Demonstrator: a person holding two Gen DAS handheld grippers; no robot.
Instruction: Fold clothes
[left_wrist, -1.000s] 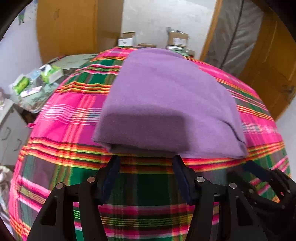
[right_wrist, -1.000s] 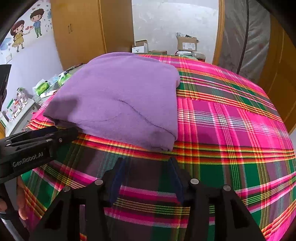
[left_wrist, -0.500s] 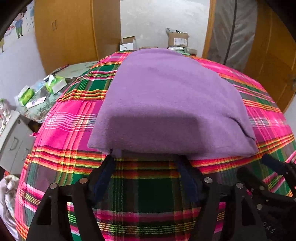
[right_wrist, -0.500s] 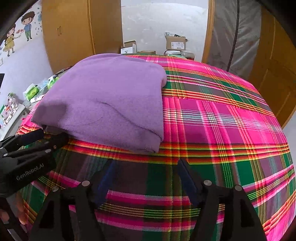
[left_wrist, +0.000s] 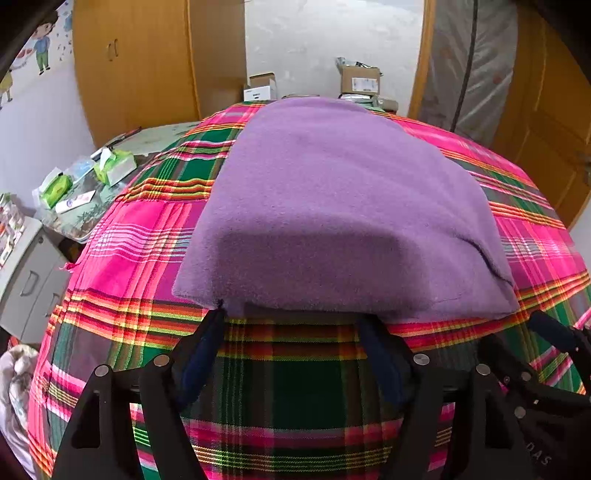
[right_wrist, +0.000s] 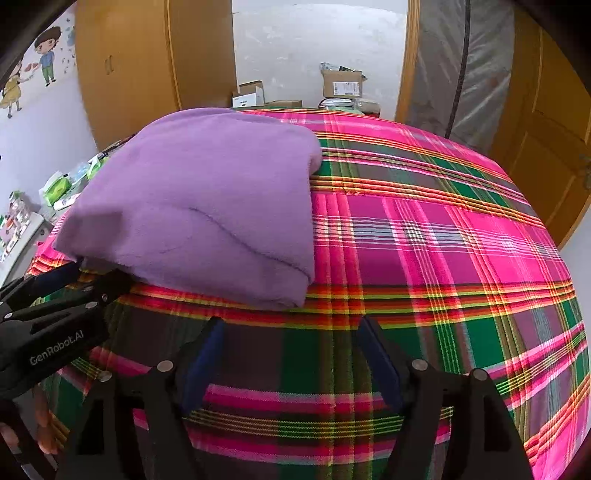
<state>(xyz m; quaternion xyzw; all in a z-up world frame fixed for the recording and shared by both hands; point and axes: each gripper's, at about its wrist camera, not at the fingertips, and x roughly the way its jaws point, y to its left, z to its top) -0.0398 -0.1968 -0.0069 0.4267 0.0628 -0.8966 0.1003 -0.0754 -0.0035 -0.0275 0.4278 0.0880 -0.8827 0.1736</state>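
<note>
A folded purple fleece garment (left_wrist: 343, 206) lies flat on the pink and green plaid bedspread (left_wrist: 295, 387). My left gripper (left_wrist: 291, 319) is at the garment's near edge, fingertips just short of the fabric. Its jaws are opening and nothing is between them. In the right wrist view the garment (right_wrist: 207, 206) lies to the upper left. My right gripper (right_wrist: 291, 323) hovers over bare plaid just in front of the garment's near right corner. Its jaws are opening too, with nothing between them. The left gripper (right_wrist: 62, 275) shows at the garment's left corner.
A low table with green tissue packs (left_wrist: 74, 181) and a grey drawer unit (left_wrist: 29, 277) stand left of the bed. Wooden wardrobes (left_wrist: 140, 66) and cardboard boxes (left_wrist: 358, 79) line the back. Bare plaid (right_wrist: 443, 240) spreads right of the garment.
Both grippers' jaws have spread wider apart. The purple garment lies where it was, and both hands have barely shifted.
</note>
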